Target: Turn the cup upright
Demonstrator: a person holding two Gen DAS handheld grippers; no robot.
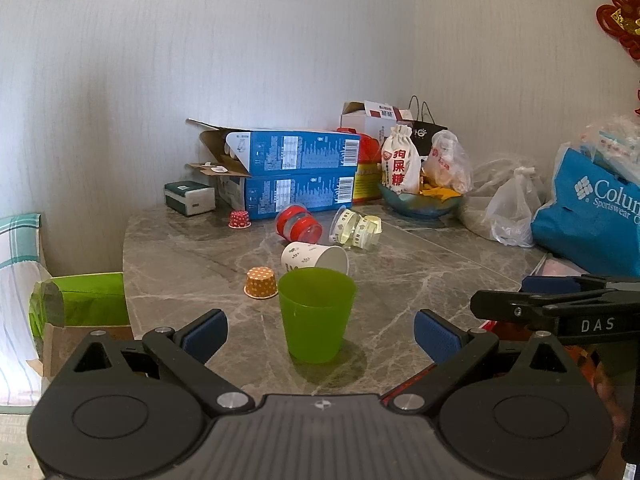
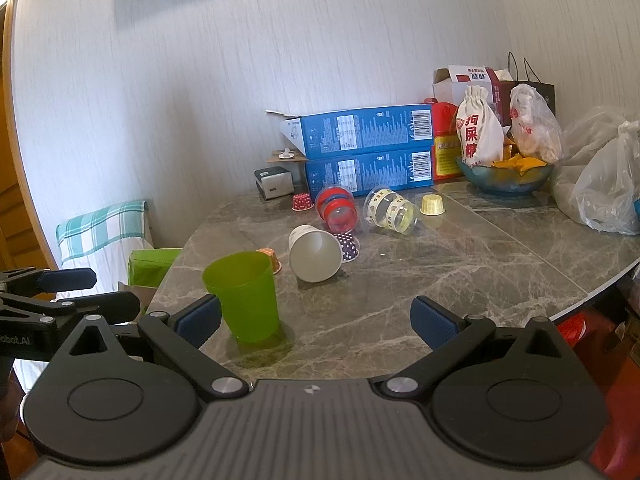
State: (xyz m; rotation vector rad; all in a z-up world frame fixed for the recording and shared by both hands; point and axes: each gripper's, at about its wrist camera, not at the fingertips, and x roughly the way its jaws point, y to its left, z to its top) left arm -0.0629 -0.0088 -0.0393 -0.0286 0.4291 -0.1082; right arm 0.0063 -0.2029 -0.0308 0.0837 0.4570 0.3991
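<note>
**Green cup upright between spread left fingers**

"Columbia Sportswear" is partly read on a blue bag (image 1: pixel 588 216) at 3 o'clock in the left wrist view. Red Chinese characters are printed on a white drawstring pouch (image 1: pixel 400 160). Barcodes and dense white text are seen on two stacked blue cartons (image 1: pixel 300 172); the text is too small to read. "DAS" is lettered on the right gripper (image 2: pixel 316 320) where its side shows in the left wrist view.

The table (image 1: pixel 420 280) is grey marble-patterned stone with white veins. The green cup (image 1: pixel 317 314) is translucent plastic, tapered, standing mouth up. A white paper cup (image 1: pixel 314 260) is lying on its side just behind it, at 12 o'clock. An orange dotted paper liner (image 1: pixel 261 282) sits mouth down at 11 o'clock.

The left gripper (image 1: pixel 320 336) is held spread wide, blue pads either side of the green cup, not touching. The right gripper is likewise spread, gripping nothing; the green cup stands at its 10 o'clock, just beside the left pad.
</note>
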